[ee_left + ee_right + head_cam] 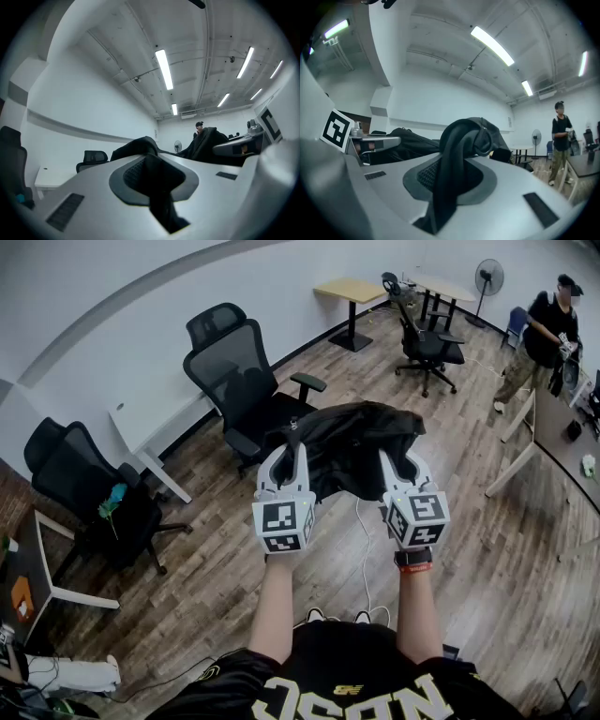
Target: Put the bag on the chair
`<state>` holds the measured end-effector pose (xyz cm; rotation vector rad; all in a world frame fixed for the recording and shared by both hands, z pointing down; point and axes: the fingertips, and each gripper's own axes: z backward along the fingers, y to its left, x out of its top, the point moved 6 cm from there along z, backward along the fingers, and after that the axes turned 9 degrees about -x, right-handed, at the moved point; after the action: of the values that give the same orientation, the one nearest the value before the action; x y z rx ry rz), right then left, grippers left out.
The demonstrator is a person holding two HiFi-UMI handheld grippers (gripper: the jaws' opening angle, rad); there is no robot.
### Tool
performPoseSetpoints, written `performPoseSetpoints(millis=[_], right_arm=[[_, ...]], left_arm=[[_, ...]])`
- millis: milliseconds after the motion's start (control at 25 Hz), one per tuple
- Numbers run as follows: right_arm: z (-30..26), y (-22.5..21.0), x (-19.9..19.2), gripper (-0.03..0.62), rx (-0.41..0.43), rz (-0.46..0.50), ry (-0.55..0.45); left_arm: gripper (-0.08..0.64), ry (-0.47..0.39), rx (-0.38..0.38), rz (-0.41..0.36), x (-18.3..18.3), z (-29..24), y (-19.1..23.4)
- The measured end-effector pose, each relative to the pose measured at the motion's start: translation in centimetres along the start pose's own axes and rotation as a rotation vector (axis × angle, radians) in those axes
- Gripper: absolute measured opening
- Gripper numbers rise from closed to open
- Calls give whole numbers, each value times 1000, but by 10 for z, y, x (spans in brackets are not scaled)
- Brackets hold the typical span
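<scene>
Bag: a black bag hangs in the air between the two claws, just in front of the near black chair and not yet on it.
Left claw: the left gripper is pressed nearly together, pinching a fold of the bag's black strap.
Right claw: the right gripper is also nearly closed, pinching a loop of dark strap with a ring on it.
Risk, grip: each hold is on a thin band of cloth, so the weight of the bag could pull it out of the pads if one side is jerked.
Risk, armrest: the chair's right armrest juts toward the bag, and a low pass could snag the loose cloth there.
Risk, chair: it looks like a wheeled office chair, so a push from the bag might roll or turn it away.
Risk, landing: the bag is soft and wide, so if it is set too near the seat's front edge it could slump off.
Risk, footing: a white cable lies on the floor just ahead of the feet.
Surface: a wood-plank floor.
Room: white walls, strip lights overhead, a white desk and a second black chair to the left, a wooden table and a fan far off, and another person at the far right.
</scene>
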<state>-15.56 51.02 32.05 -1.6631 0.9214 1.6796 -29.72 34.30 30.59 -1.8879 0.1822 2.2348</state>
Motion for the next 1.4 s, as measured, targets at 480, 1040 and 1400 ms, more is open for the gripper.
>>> performPoseSetpoints(millis=[480,1040,1400], right_arm=[[-17,29,-22,67,-16,-14,65],[-190,-49,-42,66,106,-65,37],[-286,-107,-36,66,218,-102,24]], left_arm=[[52,26,-3,90,-32,5,28],[52,43,100,89,-71,-148,60],[54,24,172,117,-73,-241,73]])
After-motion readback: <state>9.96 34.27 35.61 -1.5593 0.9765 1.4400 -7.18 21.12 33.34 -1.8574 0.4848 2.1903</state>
